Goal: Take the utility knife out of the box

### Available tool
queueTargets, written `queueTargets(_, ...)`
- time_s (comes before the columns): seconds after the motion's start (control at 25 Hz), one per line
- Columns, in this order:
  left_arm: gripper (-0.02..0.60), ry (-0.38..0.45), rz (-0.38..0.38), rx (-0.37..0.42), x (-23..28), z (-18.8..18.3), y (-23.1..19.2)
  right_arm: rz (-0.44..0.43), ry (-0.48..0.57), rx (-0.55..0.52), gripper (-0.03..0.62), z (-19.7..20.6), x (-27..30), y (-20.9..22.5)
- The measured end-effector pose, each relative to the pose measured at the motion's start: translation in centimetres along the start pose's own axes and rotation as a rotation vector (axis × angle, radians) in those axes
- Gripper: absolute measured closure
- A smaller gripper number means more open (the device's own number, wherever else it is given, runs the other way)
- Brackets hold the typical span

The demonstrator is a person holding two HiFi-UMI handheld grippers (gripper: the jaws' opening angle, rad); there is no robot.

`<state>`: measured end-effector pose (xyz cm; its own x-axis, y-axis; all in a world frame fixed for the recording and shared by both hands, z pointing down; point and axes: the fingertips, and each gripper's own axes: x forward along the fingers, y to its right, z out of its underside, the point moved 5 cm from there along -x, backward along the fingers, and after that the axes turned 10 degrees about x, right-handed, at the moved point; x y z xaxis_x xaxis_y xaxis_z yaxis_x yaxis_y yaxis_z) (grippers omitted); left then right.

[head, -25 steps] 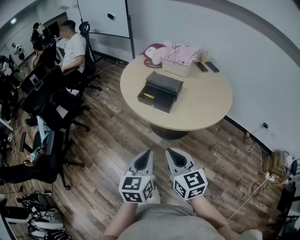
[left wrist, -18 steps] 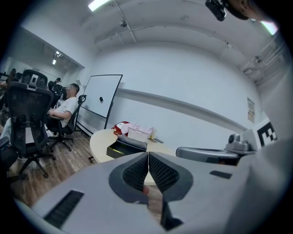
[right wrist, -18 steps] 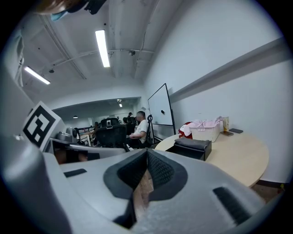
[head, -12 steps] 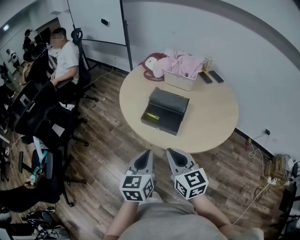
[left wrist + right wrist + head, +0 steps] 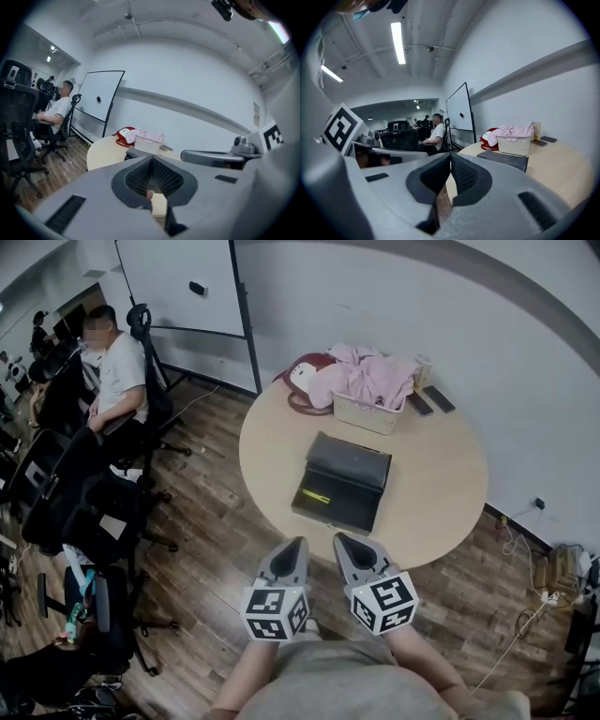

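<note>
A black box (image 5: 342,482) lies with its lid up on the round wooden table (image 5: 441,493). A yellow utility knife (image 5: 316,495) rests in its near half. My left gripper (image 5: 299,543) and right gripper (image 5: 338,539) hover side by side over the wood floor, just short of the table's near edge. Both are shut and hold nothing. In the left gripper view the shut jaws (image 5: 151,157) point at the table (image 5: 101,151) with the box (image 5: 134,152) just past them. From the right gripper (image 5: 451,155), the box (image 5: 504,160) sits to the right on the table (image 5: 555,171).
A white basket (image 5: 366,412) of pink clothes, a red plush thing (image 5: 305,381) and two phones (image 5: 429,401) sit at the table's far side. Office chairs (image 5: 94,512) and a seated person (image 5: 117,367) are at left. A whiteboard (image 5: 178,287) stands behind. Cables (image 5: 544,587) lie at right.
Both grippers have moved together toward the table. The table and box now sit nearer and lower in the head view. The jaws stay shut.
</note>
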<state>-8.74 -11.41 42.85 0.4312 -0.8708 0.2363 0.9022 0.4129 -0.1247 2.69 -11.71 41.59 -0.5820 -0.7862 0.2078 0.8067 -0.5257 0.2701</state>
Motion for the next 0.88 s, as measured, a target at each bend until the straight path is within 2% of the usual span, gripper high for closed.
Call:
queueTargets(0.52,0.577,-0.043,0.041,-0.01,4.2,0.3,-4.0,0.055,-0.041,-0.021,0.592,-0.4,5.7,2.8)
queueTargets(0.88,0.578,-0.076,-0.008,-0.04,7.6,1.1,-6.3,0.045,-0.147,-0.076,0.592,0.4,10.1,7.5)
